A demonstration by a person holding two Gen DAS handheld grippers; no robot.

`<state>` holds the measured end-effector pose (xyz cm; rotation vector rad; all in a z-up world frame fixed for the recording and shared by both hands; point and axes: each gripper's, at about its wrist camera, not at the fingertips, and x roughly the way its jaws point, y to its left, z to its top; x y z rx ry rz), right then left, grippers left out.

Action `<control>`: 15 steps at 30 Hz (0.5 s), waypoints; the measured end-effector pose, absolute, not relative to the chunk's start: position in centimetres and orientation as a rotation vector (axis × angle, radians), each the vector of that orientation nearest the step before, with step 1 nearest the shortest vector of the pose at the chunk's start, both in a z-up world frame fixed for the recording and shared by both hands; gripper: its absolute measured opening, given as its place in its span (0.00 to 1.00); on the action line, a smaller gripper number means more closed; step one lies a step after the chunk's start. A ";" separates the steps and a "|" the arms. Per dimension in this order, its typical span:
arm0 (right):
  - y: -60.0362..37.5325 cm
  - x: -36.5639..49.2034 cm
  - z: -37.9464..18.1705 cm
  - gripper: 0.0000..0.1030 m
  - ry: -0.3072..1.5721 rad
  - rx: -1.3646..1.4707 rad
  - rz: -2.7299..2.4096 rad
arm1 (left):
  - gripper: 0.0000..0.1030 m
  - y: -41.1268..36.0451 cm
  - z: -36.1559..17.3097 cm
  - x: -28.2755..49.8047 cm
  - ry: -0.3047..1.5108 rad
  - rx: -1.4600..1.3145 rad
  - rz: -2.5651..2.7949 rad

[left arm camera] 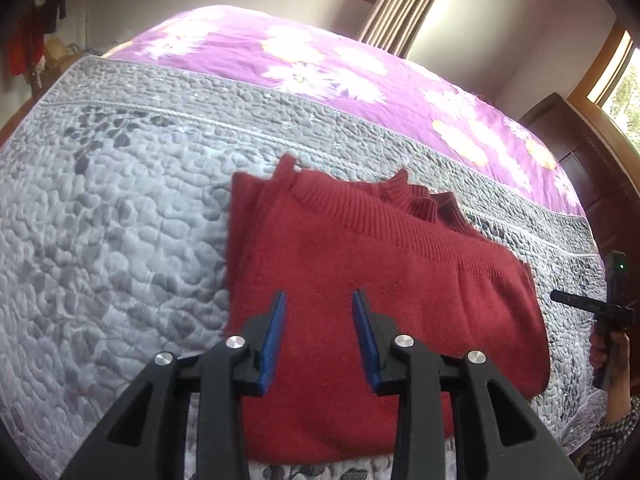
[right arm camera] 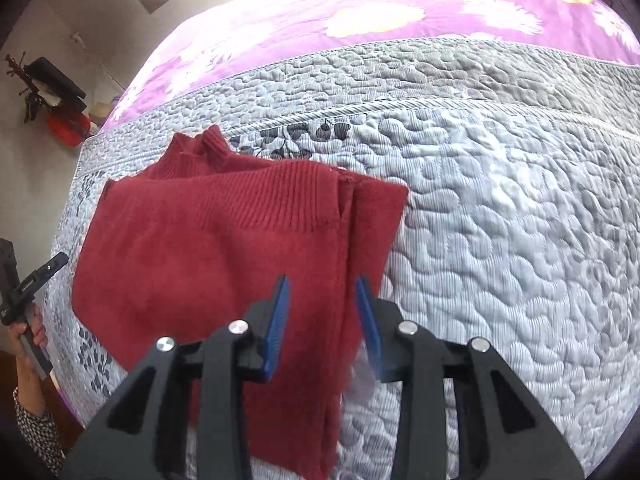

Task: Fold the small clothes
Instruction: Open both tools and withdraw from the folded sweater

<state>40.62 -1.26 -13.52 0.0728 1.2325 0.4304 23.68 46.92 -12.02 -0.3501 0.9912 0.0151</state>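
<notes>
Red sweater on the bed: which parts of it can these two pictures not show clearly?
- Near hem of the red sweater: left wrist view, covered by the left claw and its arms.
- Near right edge: right wrist view, behind the right claw.
- Underside and inner layers: hidden by the top fold, both views.
- Sleeves: cannot tell where they lie.

- Right claw [right arm camera: 322, 322]: blue pads [right arm camera: 277, 328] spread apart above the sweater's right edge, nothing between them.
- Red knit sweater [right arm camera: 208, 248]: folded, lying on the bed, ribbed collar at far end.
- Grey quilted bedspread [right arm camera: 500, 240]: purple floral cover [right arm camera: 360, 12] beyond.
- Left claw [right arm camera: 30, 284]: far left, hand-held.
</notes>
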 end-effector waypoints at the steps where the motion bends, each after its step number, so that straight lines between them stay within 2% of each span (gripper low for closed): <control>1: -0.8 41.8 -14.2 0.33 1.251 0.072 0.420 | 0.32 46.1 -12.5 24.7 1.004 -0.334 0.003; 6: -0.1 45.1 -17.6 0.31 1.311 0.092 0.364 | 0.32 44.8 -16.0 27.9 1.096 -0.317 0.009; 7: -0.1 45.5 -18.1 0.28 1.325 0.111 0.363 | 0.32 45.0 -16.7 28.2 1.115 -0.315 0.024; 8: -0.2 45.8 -18.5 0.15 1.337 0.137 0.372 | 0.32 45.3 -17.5 28.3 1.131 -0.315 0.041; 9: -0.3 46.0 -18.6 0.09 1.346 0.166 0.392 | 0.28 45.6 -18.0 28.4 1.140 -0.329 0.042; 15: -1.3 45.4 -16.0 0.06 1.236 0.171 0.361 | 0.26 46.8 -18.9 28.0 1.142 -0.382 0.023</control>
